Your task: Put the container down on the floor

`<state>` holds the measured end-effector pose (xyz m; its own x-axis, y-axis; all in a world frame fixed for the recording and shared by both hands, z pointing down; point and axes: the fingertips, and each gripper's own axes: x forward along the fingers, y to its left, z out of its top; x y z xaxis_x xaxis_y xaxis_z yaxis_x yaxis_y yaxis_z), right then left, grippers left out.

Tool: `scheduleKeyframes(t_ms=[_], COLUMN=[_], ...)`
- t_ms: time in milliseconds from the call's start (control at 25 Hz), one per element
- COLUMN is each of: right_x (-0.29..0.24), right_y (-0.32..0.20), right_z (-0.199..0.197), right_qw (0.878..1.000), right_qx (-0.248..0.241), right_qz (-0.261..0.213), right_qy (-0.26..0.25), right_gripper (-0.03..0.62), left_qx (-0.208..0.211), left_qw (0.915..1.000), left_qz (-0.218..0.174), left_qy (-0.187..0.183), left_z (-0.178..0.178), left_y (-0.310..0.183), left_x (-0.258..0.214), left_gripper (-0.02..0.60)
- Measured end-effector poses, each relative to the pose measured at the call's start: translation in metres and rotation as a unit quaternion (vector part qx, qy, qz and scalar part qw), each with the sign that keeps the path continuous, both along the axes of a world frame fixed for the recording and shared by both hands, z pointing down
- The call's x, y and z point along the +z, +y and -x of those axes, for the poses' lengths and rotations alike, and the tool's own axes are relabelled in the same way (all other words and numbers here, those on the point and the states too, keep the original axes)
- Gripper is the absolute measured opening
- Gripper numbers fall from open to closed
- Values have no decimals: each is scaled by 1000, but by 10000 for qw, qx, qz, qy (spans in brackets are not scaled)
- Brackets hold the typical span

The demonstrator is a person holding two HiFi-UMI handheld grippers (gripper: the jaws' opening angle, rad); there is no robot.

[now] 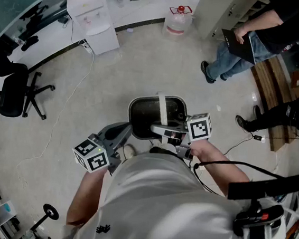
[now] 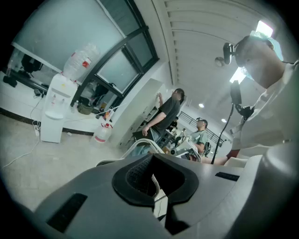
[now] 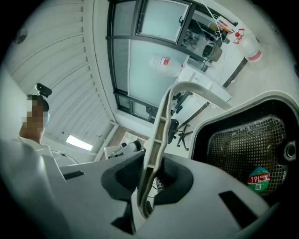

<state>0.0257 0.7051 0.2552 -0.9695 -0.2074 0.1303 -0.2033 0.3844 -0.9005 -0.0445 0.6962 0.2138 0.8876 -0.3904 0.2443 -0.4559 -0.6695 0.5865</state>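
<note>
The container [image 1: 139, 112] is a black mesh-lined bin with a white rim and a white bail handle [image 1: 163, 107]. In the head view it sits just in front of my body, over the pale floor; whether it touches the floor I cannot tell. My right gripper [image 1: 165, 129] is shut on the handle. The right gripper view shows the white handle [image 3: 161, 121] pinched between the pads [image 3: 175, 179], with the bin's mesh inside [image 3: 243, 144] beyond. My left gripper [image 1: 121, 133] is low at the left, next to the bin, shut and holding nothing [image 2: 156, 179]. Past it shows the bin's white edge [image 2: 133, 148].
A water dispenser [image 1: 91, 17] and a water jug [image 1: 178, 19] stand at the far wall. An office chair [image 1: 14, 94] is at the left. A person [image 1: 248, 42] stands at the upper right beside a wooden platform [image 1: 272, 87], and another person's legs [image 1: 277, 116] are there. A cable [image 1: 72, 97] crosses the floor.
</note>
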Motion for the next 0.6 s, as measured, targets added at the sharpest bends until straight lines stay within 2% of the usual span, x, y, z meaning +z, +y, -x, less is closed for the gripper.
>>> scheduleKeyframes(t_ms=[320, 600], right_x=[7, 15], right_y=[-35, -45], right_z=[-36, -46], right_qw=[9997, 9997], right_qx=[-140, -196], right_qz=[-151, -74], right_qy=[-117, -100], right_gripper=[38, 40], left_qx=[-51, -115], left_qw=[10000, 9999], left_qz=[-43, -20], left_qy=[-23, 38], left_z=[-48, -65], left_y=[-29, -37], left_x=[20, 16], left_gripper=[11, 11])
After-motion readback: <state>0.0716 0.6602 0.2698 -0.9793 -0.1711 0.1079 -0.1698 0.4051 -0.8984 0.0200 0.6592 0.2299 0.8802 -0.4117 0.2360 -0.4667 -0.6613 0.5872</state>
